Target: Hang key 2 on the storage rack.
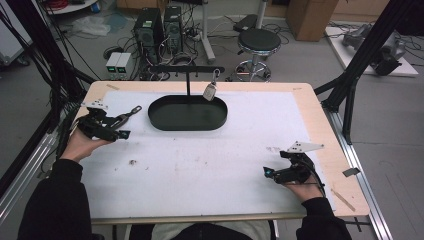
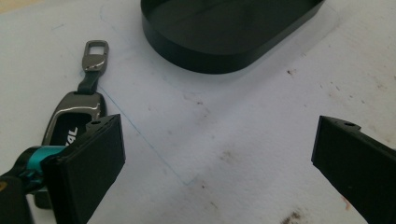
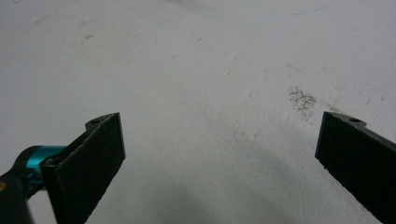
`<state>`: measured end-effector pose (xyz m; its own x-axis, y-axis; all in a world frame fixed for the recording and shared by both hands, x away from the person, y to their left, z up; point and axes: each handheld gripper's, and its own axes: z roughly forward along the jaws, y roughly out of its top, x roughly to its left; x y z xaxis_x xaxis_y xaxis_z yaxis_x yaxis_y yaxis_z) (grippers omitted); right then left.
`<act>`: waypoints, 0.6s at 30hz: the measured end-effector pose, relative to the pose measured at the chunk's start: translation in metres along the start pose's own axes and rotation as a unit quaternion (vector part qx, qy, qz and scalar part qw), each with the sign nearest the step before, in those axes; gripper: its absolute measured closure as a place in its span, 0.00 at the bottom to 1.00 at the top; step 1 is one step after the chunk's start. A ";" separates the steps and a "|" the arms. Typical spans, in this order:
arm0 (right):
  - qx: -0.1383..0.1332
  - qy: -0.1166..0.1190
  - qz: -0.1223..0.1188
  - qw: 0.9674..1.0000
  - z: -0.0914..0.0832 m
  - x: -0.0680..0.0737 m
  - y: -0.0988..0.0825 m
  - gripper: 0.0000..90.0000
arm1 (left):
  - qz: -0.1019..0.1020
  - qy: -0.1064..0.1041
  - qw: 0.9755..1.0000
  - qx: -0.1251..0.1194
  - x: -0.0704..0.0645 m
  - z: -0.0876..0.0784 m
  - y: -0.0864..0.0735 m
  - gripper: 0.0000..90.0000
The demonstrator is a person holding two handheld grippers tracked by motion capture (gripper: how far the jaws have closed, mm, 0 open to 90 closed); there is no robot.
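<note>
A dark metal key fob (image 2: 74, 116) with a strap and a clip (image 2: 95, 52) lies flat on the white mat, just outside my left gripper's left-hand jaw. From above, the same key fob (image 1: 128, 115) points toward the black oval tray (image 1: 165, 122). My left gripper (image 2: 215, 144) is open with only bare mat between its jaws, and sits at the table's left (image 1: 121, 126). A second fob (image 1: 210, 91) hangs from the bar of a black stand (image 1: 188, 70) above the tray. My right gripper (image 3: 219, 140) is open over bare mat, at the front right (image 1: 274, 164).
The white mat (image 1: 200, 165) covers most of the wooden table. A black frame post (image 1: 350, 90) rises at the right edge. Beyond the table stand computer towers (image 1: 159, 30) and a stool (image 1: 258, 42).
</note>
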<state>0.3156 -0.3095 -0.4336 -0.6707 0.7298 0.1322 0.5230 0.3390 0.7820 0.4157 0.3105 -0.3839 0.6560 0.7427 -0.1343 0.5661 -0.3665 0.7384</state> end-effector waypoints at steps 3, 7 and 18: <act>-0.007 0.001 -0.003 1.000 0.000 0.000 0.001 0.01 | 0.006 0.008 1.000 0.004 0.007 0.004 0.009 0.04; -0.013 -0.001 -0.002 1.000 -0.001 0.002 0.003 0.01 | 0.031 0.019 0.999 0.031 0.012 0.010 0.025 0.04; -0.005 -0.011 -0.009 1.000 -0.007 0.007 0.001 0.01 | 0.047 0.033 0.994 0.089 0.033 0.039 0.047 0.04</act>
<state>0.3077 -0.3078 -0.4276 -0.6683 0.7363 0.1057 0.5066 0.3464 0.7896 0.4831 0.2957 -0.3795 0.6797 0.7332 -0.0224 0.5865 -0.5249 0.6168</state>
